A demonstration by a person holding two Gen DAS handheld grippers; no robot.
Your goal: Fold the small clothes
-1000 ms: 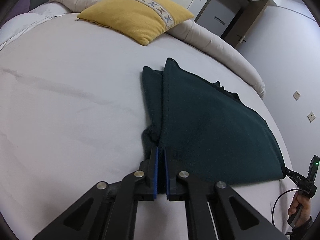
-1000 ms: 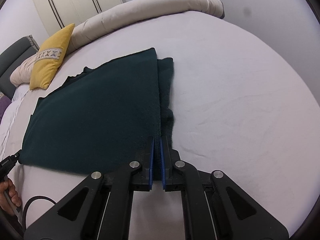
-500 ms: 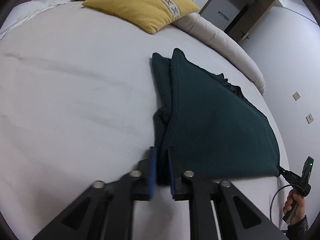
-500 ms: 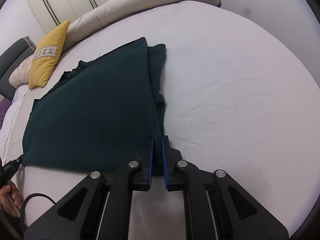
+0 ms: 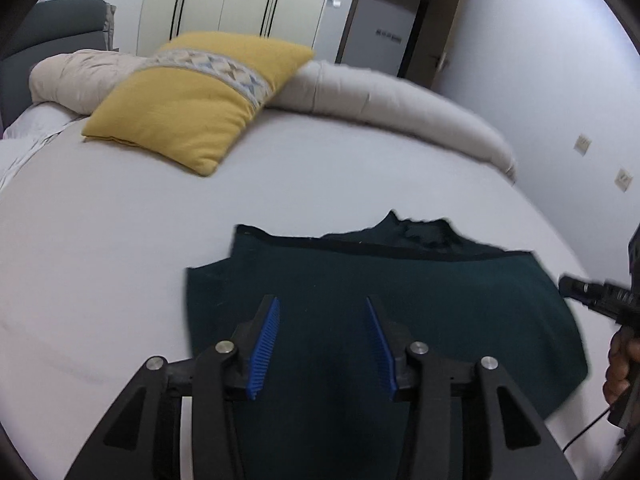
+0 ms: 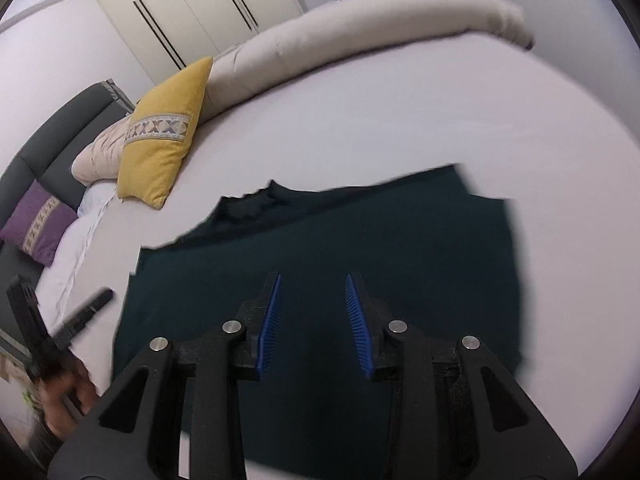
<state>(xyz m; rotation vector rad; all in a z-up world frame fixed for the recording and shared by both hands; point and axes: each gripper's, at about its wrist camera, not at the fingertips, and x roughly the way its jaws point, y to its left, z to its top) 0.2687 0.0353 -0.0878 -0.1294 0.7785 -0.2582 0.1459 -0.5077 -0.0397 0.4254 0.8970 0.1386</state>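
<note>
The left gripper [image 5: 322,308] has its blue-padded fingers spread wide apart with nothing between them, and it hovers over the near part of a dark green garment [image 5: 420,300] that lies flat on the bed [image 5: 100,248]. The right gripper [image 6: 313,284] is likewise spread, its pads holding nothing, and it too sits above the near part of the same garment [image 6: 360,240]. From the left gripper, the cloth runs ahead and off to the right, with a black band along its far edge and a ragged neckline showing just beyond that; the right gripper's black tip and the hand that holds it appear at the far right of that view, beside the garment's right edge. From the right gripper, the cloth spreads ahead and to both sides, and the left gripper's blurred body shows low on the left, just off the garment's left edge. Well ahead of both grippers a yellow cushion [image 5: 192,100] leans against a long beige bolster [image 5: 392,104], touching it. A purple cushion [image 6: 38,222] lies far left of the right gripper, against the grey headboard [image 6: 48,136]. White wardrobe doors [image 5: 240,0] stand behind the bed.
</note>
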